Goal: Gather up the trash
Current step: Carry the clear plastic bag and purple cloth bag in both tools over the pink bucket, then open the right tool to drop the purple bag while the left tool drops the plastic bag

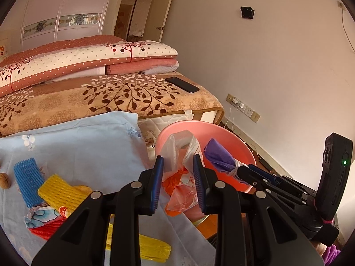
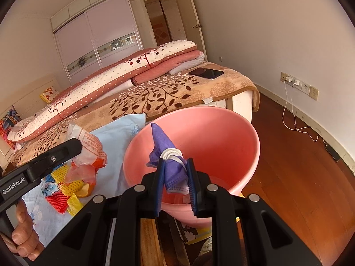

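Holding a crumpled plastic bag (image 1: 180,177) between its blue pads, the left gripper (image 1: 178,184) hangs at the near rim of the pink plastic basin (image 1: 233,141). The bag is thin and partly see-through, clear at the top with red print, orange lower down, and its loose tail droops below the fingers, over the edge of the pale blue floral cloth (image 1: 84,141).

The right gripper (image 2: 175,181) is closed narrowly on a purple face mask (image 2: 172,161) rolled into a bundle and bound with its white ear loop; one pointed end sticks up over the basin's hollow. The basin (image 2: 221,133) stands just beside the right edge of the cloth, in front of the bed's foot; its inside looks bare apart from the mask hanging in it.

More trash lies on the cloth near its front edge: a blue foam fruit net (image 1: 27,181), a yellow foam fruit net (image 1: 58,191), a red one (image 1: 47,228), a blue-and-white printed wrapper (image 1: 41,216) and a yellow plastic bag (image 1: 153,249). A walnut (image 1: 4,180) sits at the cloth's left edge. A black phone (image 1: 182,84) lies on the bed's leaf-patterned blanket (image 1: 106,97) near its right corner.
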Available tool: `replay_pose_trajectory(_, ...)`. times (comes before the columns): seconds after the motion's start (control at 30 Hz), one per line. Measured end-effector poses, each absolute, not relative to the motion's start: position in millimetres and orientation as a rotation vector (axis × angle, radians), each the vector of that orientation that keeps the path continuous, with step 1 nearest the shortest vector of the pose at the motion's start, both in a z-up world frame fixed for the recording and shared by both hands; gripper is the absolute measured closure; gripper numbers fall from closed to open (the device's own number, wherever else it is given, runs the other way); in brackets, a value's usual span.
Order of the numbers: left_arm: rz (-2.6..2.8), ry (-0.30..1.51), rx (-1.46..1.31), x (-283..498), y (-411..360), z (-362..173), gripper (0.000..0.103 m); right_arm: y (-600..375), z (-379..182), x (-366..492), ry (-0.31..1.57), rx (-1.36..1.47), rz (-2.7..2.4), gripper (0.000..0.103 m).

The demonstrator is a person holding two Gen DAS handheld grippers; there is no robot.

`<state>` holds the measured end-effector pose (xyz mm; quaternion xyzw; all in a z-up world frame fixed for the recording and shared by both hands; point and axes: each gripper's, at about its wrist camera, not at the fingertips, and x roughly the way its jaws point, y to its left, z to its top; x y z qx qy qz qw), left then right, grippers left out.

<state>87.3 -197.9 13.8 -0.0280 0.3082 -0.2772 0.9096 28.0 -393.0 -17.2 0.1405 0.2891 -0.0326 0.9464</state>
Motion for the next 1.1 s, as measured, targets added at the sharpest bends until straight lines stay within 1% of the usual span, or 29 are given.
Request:
replay_pose_trajectory(0.33,-0.593,0.678,-0.026,98.1,-224.7,-1.3,0.076,-405.2,-24.4,33.9,0.600,0.310,-0.085,0.084)
replay_pose_trajectory(0.7,-0.599,0.720,-0.044,104.0,-234.3,-10.8,0.076,-409.2,-27.6,33.7,0.601,0.321,-0.091,0.084)
replay_pose_trajectory(0.8,-0.604,0.754,-0.040,107.6,-237.4,-13.9,0.071,-410.4,-29.2,34.1,0.604,0.325,-0.092,0.084)
replay_pose_trajectory(0.87,-0.609,0.768,-0.043,108.8,-237.8,-14.6,0.066,-411.0,-30.1,34.4,0.606,0.325,-0.093,0.084)
replay_pose_trajectory(1.1,-0.609,0.783,-0.056,110.0,-236.4,-14.2,0.065,-412.7,-30.8,34.7,0.602,0.334,-0.105,0.083)
